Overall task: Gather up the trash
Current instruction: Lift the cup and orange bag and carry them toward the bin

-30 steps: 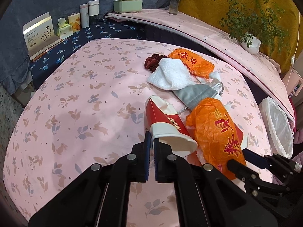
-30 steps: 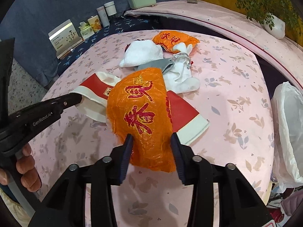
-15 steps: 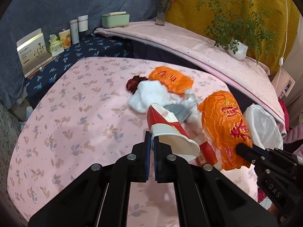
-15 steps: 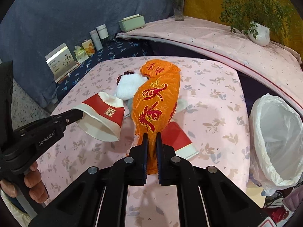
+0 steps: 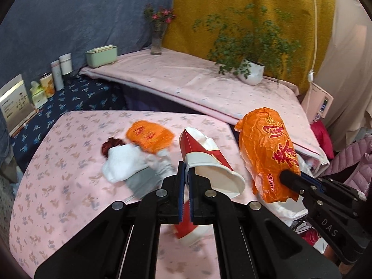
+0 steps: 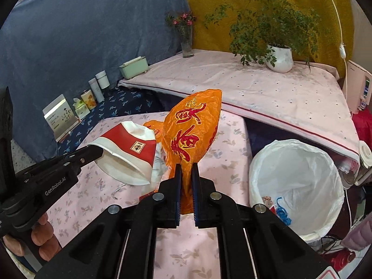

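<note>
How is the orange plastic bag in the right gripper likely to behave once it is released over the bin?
The orange plastic bag looks thin and crinkled, so probably light and floppy. Pinched at one end by the right gripper, it keeps a puffed shape, so it may drift rather than drop straight into the lined bin.

Crinkled glossy orange plastic bag (image 6: 190, 134), paper cup (image 5: 207, 160)

Back ledge's got a pale pink cloth (image 5: 186, 81) with a mint-green rectangular box (image 5: 101, 55), a glass vase of pink flowers (image 5: 157, 37) and a leafy green plant in a white ceramic pot (image 5: 252, 69). Down on the navy floral cloth (image 5: 76, 97): two white cylindrical bottles (image 5: 61, 69), a floral tin (image 5: 46, 86), a propped-up white booklet (image 5: 15, 103).
</note>
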The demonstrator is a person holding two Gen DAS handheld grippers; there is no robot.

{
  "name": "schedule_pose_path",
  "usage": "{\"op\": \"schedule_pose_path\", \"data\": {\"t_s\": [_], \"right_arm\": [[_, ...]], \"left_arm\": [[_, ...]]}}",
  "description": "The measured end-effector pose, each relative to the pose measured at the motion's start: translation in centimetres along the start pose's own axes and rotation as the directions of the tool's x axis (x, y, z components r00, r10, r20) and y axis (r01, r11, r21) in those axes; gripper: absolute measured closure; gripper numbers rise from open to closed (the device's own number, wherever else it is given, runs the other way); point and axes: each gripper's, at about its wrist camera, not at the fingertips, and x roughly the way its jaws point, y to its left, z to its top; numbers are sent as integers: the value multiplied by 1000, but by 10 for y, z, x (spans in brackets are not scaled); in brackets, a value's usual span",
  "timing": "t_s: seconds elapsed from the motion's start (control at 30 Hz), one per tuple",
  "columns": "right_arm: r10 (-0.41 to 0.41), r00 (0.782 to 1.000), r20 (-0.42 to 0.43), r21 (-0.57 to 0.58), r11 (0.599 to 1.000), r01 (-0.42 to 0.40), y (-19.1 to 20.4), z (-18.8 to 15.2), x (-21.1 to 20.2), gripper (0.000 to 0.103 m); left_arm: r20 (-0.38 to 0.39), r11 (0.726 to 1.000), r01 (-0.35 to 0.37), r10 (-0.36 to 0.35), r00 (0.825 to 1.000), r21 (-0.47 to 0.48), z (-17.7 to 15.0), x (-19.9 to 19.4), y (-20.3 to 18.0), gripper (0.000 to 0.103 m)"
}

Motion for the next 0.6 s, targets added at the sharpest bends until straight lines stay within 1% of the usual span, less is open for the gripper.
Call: {"op": "schedule_pose_path", "data": {"t_s": [0.3,0.6], "right_arm": [[-80,996,41,73,994,77,-64,8,-27,95],[-158,987,33,165,975,150,-128,0,-36,95]], "left_arm": [[-11,993,86,-85,996,84,17,16,-73,100],[-60,971,181,-173,983,155,17,42,-137,100]]}}
